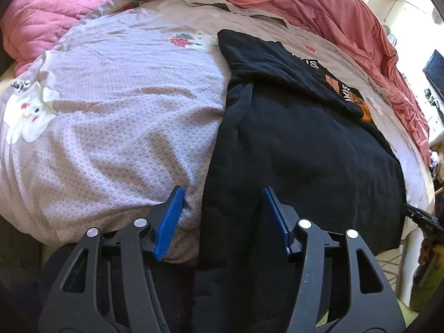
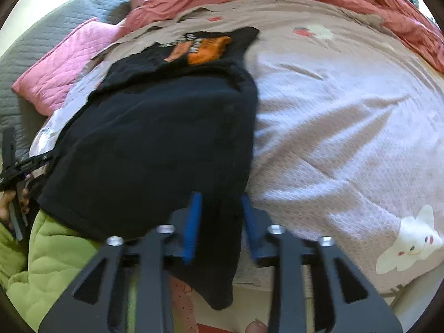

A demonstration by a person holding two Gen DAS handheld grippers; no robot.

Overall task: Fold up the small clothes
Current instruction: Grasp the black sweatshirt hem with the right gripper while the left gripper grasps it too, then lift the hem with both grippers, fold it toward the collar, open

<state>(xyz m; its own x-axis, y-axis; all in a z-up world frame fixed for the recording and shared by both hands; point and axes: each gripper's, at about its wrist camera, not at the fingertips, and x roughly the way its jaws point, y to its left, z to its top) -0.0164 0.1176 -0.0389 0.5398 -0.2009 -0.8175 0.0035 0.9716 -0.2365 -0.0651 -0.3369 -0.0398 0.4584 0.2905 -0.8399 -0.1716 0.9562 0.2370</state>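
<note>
your left tongs (image 1: 222, 208) and right tongs (image 2: 220, 216) each sit half-closed over a near corner of the black shirt (image 1: 291, 144) at the bed's (image 1: 125, 111) near edge, and i cannot tell if they pinch it.

The bed (image 1: 116, 127) wears a beige patterned cover with strawberry and white animal prints. A black garment (image 1: 299, 149) lies flat on it straight ahead of the left gripper (image 1: 223, 194). Beyond, a bunched red blanket (image 1: 319, 8) and pink quilted pillow (image 1: 52, 8) lie on the bed.
</note>
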